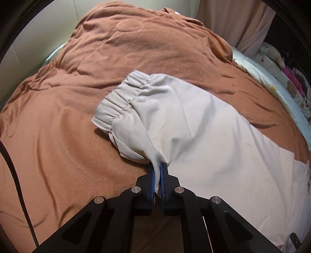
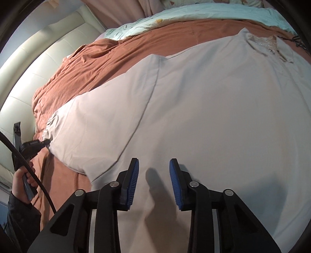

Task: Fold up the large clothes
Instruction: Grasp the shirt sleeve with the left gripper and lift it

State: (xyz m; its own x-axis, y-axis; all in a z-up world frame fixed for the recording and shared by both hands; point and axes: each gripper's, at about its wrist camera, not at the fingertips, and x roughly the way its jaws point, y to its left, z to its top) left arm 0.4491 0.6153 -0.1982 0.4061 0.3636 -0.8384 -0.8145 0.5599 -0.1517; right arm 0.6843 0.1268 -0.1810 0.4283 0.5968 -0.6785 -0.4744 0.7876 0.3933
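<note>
A pale grey zip jacket (image 2: 213,97) lies spread flat on the brown bedspread (image 2: 124,50), its collar (image 2: 268,44) at the far right. One sleeve (image 1: 204,132) stretches out to the left and ends in a gathered elastic cuff (image 1: 120,99). My left gripper (image 1: 157,165) is shut on a pinch of sleeve fabric just behind the cuff. It also shows in the right wrist view as the left gripper (image 2: 45,141), held by a person's hand (image 2: 19,183). My right gripper (image 2: 154,163) hovers over the jacket's body by the armpit seam, jaws apart, nothing between them.
A cream padded headboard (image 2: 38,58) runs along the left. A light blue quilt (image 2: 175,17) lies beyond the bedspread (image 1: 136,48), with soft toys (image 1: 272,52) and a pink curtain (image 1: 233,19) behind. A black cable (image 1: 17,184) hangs at the left.
</note>
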